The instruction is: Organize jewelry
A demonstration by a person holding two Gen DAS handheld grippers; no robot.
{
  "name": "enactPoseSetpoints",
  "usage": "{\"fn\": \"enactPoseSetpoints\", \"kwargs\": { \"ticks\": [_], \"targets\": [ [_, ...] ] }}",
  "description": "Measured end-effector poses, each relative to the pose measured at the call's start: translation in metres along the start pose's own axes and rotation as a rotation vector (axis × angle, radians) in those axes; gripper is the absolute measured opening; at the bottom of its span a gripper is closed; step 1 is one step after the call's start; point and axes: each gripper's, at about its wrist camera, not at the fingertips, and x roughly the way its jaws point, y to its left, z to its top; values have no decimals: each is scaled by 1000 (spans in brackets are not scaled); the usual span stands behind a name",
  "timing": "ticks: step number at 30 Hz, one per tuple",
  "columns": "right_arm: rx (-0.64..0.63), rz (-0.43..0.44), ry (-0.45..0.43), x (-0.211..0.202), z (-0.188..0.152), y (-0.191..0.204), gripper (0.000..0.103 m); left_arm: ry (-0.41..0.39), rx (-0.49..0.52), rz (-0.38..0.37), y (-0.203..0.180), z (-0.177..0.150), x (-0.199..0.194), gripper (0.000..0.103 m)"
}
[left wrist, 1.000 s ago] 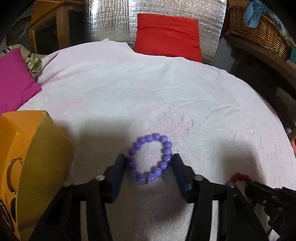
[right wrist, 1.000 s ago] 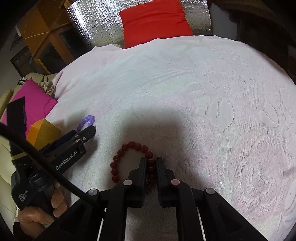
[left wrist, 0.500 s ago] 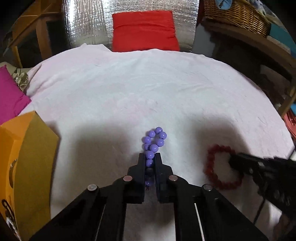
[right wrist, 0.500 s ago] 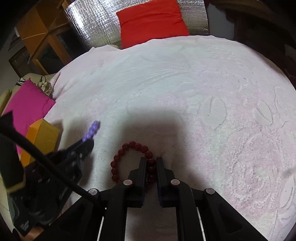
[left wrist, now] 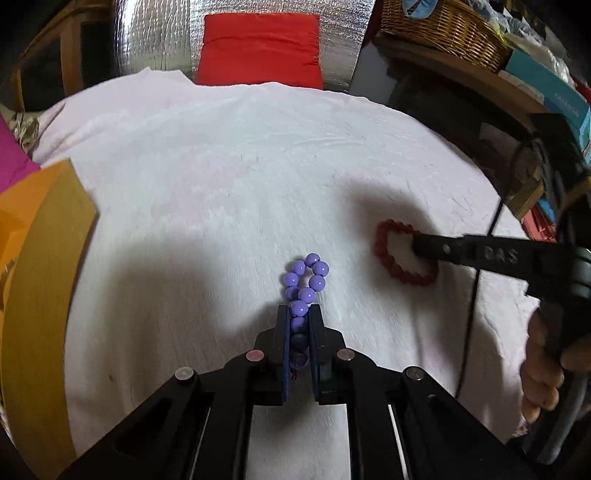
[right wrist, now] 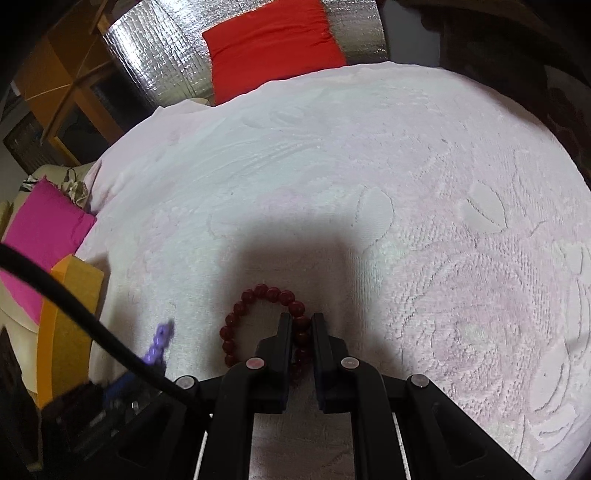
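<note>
A purple bead bracelet [left wrist: 306, 284] is squeezed flat between the pads of my left gripper [left wrist: 299, 314], which is shut on it just above the pale pink cloth [left wrist: 236, 177]. Its free loop sticks out past the fingertips. In the right wrist view the same purple bracelet [right wrist: 159, 341] shows blurred at the lower left. A dark red bead bracelet [right wrist: 258, 317] lies on the cloth, and my right gripper [right wrist: 301, 319] is shut on its right side. From the left wrist view the red bracelet [left wrist: 400, 254] lies to the right, with the right gripper [left wrist: 424, 247] on it.
An orange box [left wrist: 33, 266] stands at the cloth's left edge, with a magenta cushion [right wrist: 40, 229] behind it. A red cushion [left wrist: 258, 48] leans on silver foil at the back. A wicker basket [left wrist: 436, 26] sits on a shelf at the right. A hand [left wrist: 539, 369] holds the right gripper's handle.
My left gripper closed on the purple bracelet, flattening its ring, and moved left away from the red one with it. The right gripper stayed shut on the red bracelet.
</note>
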Motion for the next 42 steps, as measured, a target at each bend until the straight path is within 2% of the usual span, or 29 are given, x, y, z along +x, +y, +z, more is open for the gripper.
{"fn": "enactPoseSetpoints", "kwargs": {
  "ticks": [9, 13, 16, 17, 28, 32, 36, 39, 42],
  "targets": [
    [30, 46, 19, 1, 0, -11, 11, 9, 45, 23, -7, -6, -4, 10],
    [52, 80, 30, 1, 1, -18, 12, 15, 56, 29, -5, -2, -3, 22],
    [55, 95, 34, 0, 0, -21, 13, 16, 65, 28, -5, -1, -3, 38],
    [49, 94, 31, -2, -2, -23, 13, 17, 65, 31, -5, -2, -2, 40],
    [-48, 7, -24, -8, -8, 2, 11, -3, -18, 47, 23, 1, -10, 40],
    [-52, -2, -22, -6, -8, 1, 11, -10, -38, 64, 33, 3, -11, 40],
    [-55, -6, -21, -6, -8, 1, 11, -13, -64, 41, 40, 6, -14, 40],
    [-60, -10, -22, -5, -8, 2, 11, -10, -37, 51, 34, 7, -9, 40],
    [-64, -14, -25, -5, -8, 2, 11, 26, 1, 89, 30, 4, 6, 30]
  ]
}}
